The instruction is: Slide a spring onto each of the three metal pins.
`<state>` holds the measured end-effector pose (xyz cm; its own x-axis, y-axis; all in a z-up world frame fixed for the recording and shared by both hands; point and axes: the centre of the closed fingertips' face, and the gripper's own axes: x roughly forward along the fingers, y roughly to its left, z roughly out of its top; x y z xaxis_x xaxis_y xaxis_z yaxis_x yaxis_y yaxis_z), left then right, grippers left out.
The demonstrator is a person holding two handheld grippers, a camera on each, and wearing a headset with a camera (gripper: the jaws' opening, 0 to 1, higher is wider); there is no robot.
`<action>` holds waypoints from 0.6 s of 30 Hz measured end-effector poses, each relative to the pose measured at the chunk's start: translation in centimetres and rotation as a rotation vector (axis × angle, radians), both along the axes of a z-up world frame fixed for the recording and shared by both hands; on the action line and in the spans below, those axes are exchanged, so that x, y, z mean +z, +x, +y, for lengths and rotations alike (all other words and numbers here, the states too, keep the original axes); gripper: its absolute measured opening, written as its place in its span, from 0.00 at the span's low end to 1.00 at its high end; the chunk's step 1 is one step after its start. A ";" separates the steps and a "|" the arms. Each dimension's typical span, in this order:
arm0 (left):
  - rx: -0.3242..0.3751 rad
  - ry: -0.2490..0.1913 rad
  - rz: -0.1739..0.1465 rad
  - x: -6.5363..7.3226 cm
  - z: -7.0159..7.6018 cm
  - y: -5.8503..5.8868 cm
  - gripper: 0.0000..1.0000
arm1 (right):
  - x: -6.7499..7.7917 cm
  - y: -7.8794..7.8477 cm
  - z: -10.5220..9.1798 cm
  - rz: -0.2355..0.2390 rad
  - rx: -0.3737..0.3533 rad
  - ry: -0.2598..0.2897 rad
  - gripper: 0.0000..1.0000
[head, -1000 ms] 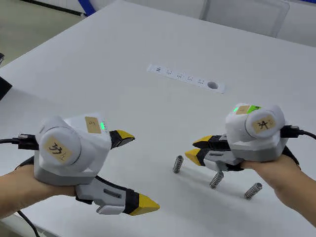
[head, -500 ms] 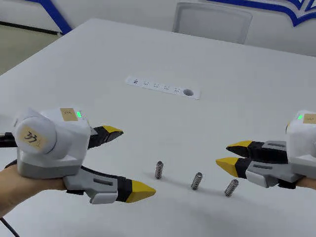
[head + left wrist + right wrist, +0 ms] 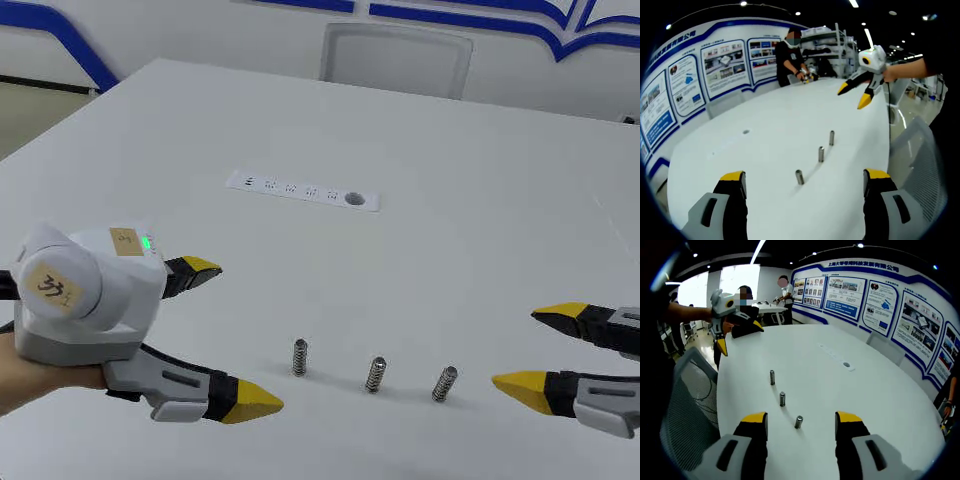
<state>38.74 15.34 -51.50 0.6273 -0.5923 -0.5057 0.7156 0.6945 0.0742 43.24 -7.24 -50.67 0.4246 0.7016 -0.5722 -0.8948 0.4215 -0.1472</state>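
Three springs [image 3: 375, 374] are seen standing upright in a short row on the white table [image 3: 480, 180], on the near side of the socket strip [image 3: 302, 189] and well apart from it. The pins are presumably hidden inside the coils; how far down each spring sits cannot be told. The left gripper [image 3: 232, 335] is held nearer than the strip, below its left end, with its jaws spread and empty. The right gripper [image 3: 535, 348] is held nearer and off to the strip's right, likewise spread with nothing between its jaws. The task is judged all but complete. Seating is best checked by pressing each coil lightly and straight down, so that no pin is tipped.
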 end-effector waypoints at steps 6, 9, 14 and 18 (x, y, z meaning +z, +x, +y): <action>0.006 0.002 0.000 0.1 0.3 -0.2 1.00 | 0.8 -1.0 -0.3 0.030 0.002 0.072 0.66; 0.016 -0.006 0.003 0.2 0.4 -0.2 1.00 | 1.1 -1.2 -0.3 0.028 0.002 0.086 0.74; 0.020 -0.009 0.002 0.5 0.4 -0.2 1.00 | 1.5 -1.7 -0.1 0.033 0.011 0.106 0.79; 0.025 -0.015 -0.004 0.8 0.5 -0.1 1.00 | 1.4 -1.9 -0.2 0.041 0.009 0.098 0.82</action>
<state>38.61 15.85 -50.67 0.6439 -0.5839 -0.4944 0.6976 0.7134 0.0660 41.31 -7.48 -49.30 0.3955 0.7591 -0.5171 -0.9032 0.4238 -0.0687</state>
